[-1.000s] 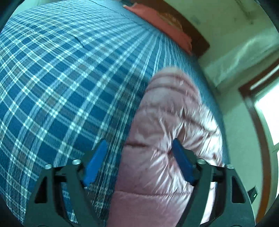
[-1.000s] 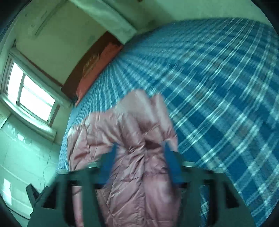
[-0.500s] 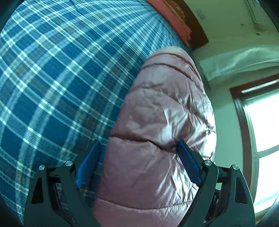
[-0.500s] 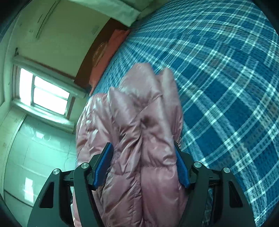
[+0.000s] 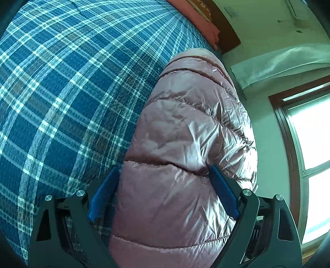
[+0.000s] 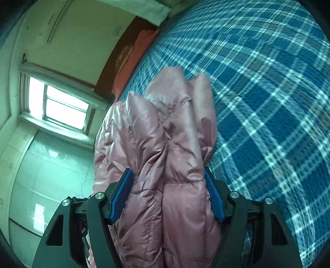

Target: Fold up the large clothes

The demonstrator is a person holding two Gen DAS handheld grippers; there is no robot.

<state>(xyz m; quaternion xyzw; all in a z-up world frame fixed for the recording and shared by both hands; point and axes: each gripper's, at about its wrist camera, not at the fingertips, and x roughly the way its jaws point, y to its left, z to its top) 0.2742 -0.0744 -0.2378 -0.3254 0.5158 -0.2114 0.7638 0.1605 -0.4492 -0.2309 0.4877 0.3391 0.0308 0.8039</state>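
A shiny pink quilted puffer jacket (image 5: 185,134) is held above a bed with a blue plaid cover (image 5: 61,92). My left gripper (image 5: 163,175) is shut on a thick puffy section of it, the blue pads (image 5: 103,191) pressing both sides. In the right wrist view my right gripper (image 6: 167,181) is shut on a bunched fold of the same jacket (image 6: 171,134), which rises ahead in several puffy lobes. The jacket hides the bed directly under both grippers.
The plaid bed (image 6: 268,92) fills most of both views. A red pillow (image 5: 198,18) and dark headboard (image 5: 224,26) lie at the far end. A bright window (image 6: 59,105) and pale wall are beside the bed.
Both grippers have lifted and tilted with the jacket, which now fills more of each view. The jaws stay closed on the fabric.
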